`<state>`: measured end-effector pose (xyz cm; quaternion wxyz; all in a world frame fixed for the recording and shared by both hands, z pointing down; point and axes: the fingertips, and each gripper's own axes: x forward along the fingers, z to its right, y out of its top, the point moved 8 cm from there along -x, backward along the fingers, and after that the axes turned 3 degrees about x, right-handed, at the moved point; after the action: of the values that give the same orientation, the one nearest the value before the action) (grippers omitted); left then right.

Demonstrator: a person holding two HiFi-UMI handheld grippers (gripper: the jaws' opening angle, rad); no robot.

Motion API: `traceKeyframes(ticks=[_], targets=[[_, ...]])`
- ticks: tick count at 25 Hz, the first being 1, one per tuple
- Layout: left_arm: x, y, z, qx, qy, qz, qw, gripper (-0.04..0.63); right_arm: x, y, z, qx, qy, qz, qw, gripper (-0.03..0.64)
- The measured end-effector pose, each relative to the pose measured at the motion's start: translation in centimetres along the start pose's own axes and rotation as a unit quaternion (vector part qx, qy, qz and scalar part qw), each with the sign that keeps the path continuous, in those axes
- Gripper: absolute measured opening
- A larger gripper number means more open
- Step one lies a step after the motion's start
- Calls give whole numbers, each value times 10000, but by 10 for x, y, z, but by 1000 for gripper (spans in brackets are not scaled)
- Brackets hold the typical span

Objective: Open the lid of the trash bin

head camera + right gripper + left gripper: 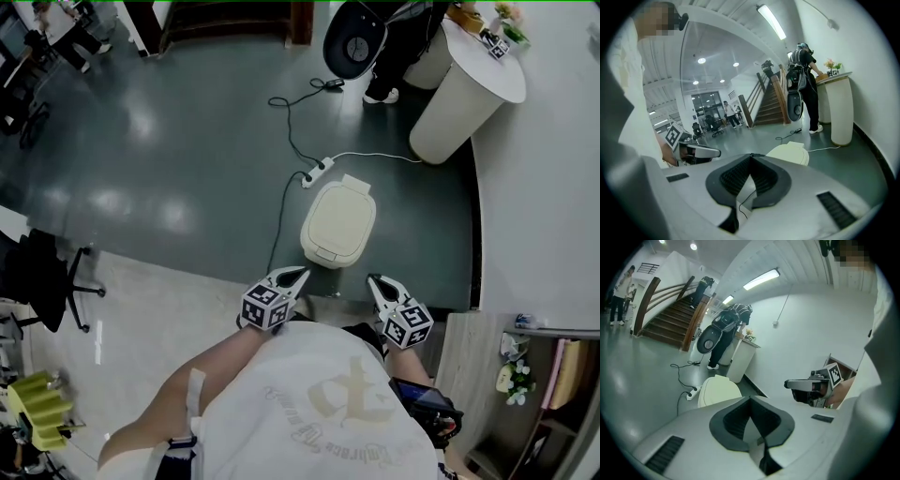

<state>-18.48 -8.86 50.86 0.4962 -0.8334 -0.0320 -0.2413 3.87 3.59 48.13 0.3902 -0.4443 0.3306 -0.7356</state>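
Note:
A cream trash bin (pixel 338 223) stands on the dark floor with its lid down, just ahead of me. My left gripper (pixel 292 277) hovers short of the bin's near left side, its jaws shut on nothing. At the near right, my right gripper (pixel 377 282) is likewise shut and empty. Neither touches the bin. In the left gripper view the bin (pixel 719 389) lies beyond the closed left gripper (pixel 751 397), with the right gripper (pixel 797 384) off to the side. The right gripper view shows the bin (pixel 791 153) past the right gripper (pixel 751 155), and the left gripper (pixel 708 151) alongside.
A white power strip (pixel 317 172) with trailing cables lies on the floor behind the bin. A person (pixel 394 47) stands at a round white counter (pixel 466 94) at the back right. An office chair (pixel 47 277) is at the left, shelving (pixel 525 375) at the right.

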Motion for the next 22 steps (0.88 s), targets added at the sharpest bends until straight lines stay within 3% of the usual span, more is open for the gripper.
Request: traceKeyframes(ticks=[9,22], targets=[[20,-12,-16,15,-236,-388,9990,15,14,-6,11,149,-101,-217,9996,6],[85,-21,-23,348,-457,-999,9933,15,46,-24,49,474,240,-385,9978,6]])
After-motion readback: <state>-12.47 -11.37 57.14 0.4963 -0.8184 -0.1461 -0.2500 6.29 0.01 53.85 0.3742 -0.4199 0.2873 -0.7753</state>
